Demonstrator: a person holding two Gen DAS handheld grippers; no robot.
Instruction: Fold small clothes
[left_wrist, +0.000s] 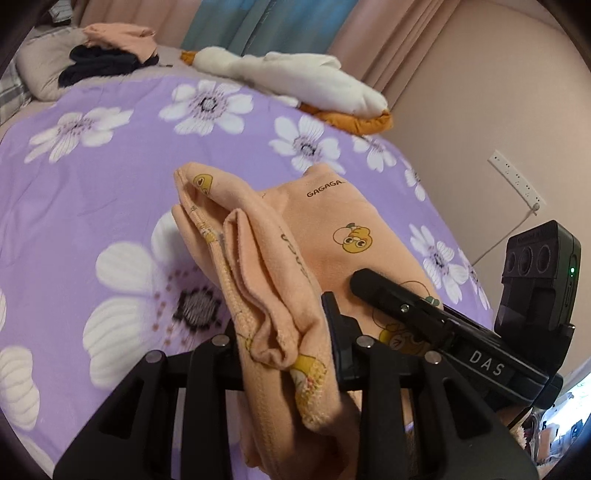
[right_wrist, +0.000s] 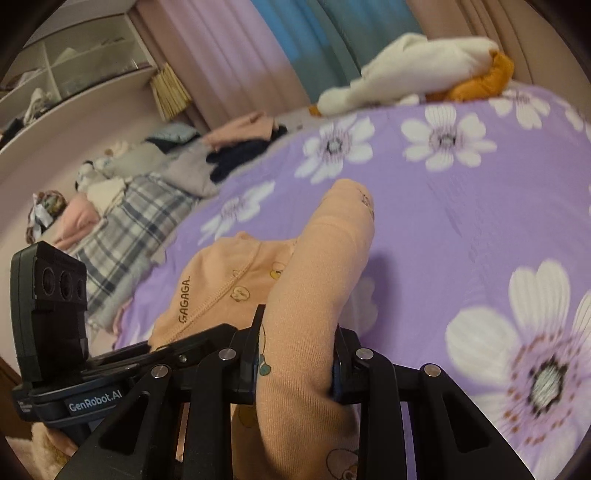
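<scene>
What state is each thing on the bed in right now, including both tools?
Left tool: shut on the peach garment's bunched edge.
Right tool: shut on a fold of the same garment.
Peach garment: partly lifted, the rest lying on the bedspread.
Floral bedspread: spread flat.
Plush goose: lying on its side.
Clothes pile: heaped, unfolded.

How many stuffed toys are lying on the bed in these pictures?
1. A white plush goose with orange feet lies at the far edge of the purple floral bedspread, near the curtains; the right wrist view shows it too. Others could be hidden outside both views.
</scene>
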